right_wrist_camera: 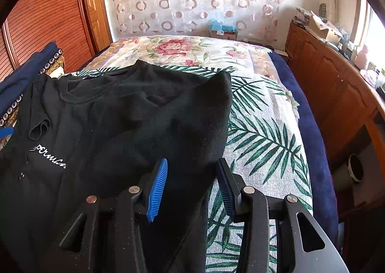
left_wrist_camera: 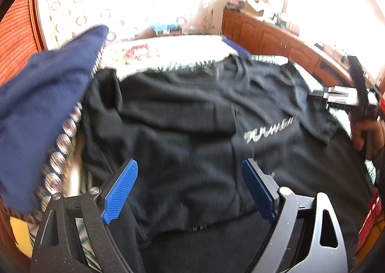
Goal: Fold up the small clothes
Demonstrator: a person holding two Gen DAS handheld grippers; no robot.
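The black shirt (right_wrist_camera: 115,114) lies on the bed (right_wrist_camera: 264,128), its side folded inward, so the right gripper (right_wrist_camera: 192,184) stands released over that fold while the left gripper (left_wrist_camera: 190,186) hovers wide, empty.

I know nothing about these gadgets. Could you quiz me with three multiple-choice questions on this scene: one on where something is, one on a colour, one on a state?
1. Where does the black shirt lie?
A. on the bed cover
B. on the wooden cabinet
C. on the floor

2. What colour are the pads of the right hand-held gripper?
A. red
B. blue
C. yellow

3. How do the jaws of the left hand-held gripper stand?
A. shut on the shirt
B. shut on nothing
C. open above the shirt

Answers:
1 A: it is spread over the leaf-print cover.
2 B: the ribbed pads are bright blue.
3 C: its pads stand wide apart, pressing nothing.
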